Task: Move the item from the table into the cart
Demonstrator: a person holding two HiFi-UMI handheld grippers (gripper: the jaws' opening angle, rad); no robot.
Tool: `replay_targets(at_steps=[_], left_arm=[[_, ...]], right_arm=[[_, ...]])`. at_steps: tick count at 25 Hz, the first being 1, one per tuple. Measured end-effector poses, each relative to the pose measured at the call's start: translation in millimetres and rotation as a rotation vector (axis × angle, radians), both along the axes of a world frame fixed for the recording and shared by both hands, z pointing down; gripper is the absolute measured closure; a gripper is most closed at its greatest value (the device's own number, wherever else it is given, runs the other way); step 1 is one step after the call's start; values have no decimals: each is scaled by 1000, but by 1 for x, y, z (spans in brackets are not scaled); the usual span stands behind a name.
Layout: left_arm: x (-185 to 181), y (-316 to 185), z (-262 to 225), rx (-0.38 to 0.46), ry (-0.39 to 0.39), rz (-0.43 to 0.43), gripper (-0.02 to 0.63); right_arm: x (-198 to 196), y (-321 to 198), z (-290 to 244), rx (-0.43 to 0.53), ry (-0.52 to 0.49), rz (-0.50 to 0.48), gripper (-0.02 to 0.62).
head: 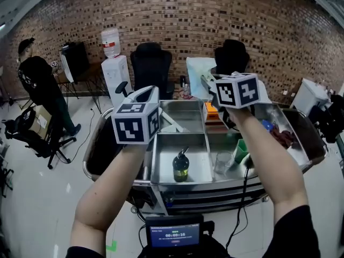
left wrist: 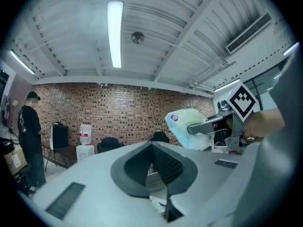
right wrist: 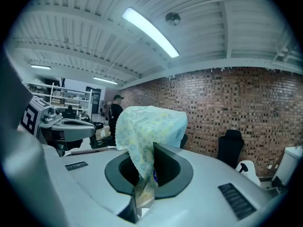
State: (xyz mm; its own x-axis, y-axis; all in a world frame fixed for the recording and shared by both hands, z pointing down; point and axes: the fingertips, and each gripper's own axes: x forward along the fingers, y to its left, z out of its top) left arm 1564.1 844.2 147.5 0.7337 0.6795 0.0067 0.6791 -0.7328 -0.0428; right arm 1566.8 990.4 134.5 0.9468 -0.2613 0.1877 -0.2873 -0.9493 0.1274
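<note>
Right tongs [right wrist: 136, 200] pinch the light, squishy plastic pack [right wrist: 151, 126] by a thin edge, left tongs [left wrist: 165, 200] closed empty; grabbing mid-body seems safer imo.

Loft-style office and lab: brick wall [head: 215, 15], black office chairs [head: 152, 63], a water cooler [head: 115, 71], strip lights [left wrist: 115, 32] under a ribbed ceiling [left wrist: 189, 22], stocked shelves [right wrist: 66, 98], with a steel cart [head: 183, 134] on the pale floor [head: 32, 198].

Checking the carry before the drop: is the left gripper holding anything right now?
No, the left gripper shows its jaws together in its own view, with nothing pinched between them.
</note>
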Motion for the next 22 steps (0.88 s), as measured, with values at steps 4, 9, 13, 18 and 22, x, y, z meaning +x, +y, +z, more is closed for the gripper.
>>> replay_targets(at_steps=[4, 9, 13, 18, 22], left_arm=[[39, 21, 1, 31, -32, -5, 597], [100, 27, 17, 7, -135, -69, 597], [141, 46, 42, 49, -179, -83, 597], [201, 38, 73, 53, -257, -90, 597], [230, 38, 86, 63, -258, -78, 597]], right_arm=[[41, 19, 0, -5, -77, 9, 593], [93, 24, 21, -49, -198, -55, 593], [134, 31, 67, -95, -311, -107, 592], [196, 21, 110, -126, -465, -135, 592], [232, 19, 144, -149, -576, -146, 592]])
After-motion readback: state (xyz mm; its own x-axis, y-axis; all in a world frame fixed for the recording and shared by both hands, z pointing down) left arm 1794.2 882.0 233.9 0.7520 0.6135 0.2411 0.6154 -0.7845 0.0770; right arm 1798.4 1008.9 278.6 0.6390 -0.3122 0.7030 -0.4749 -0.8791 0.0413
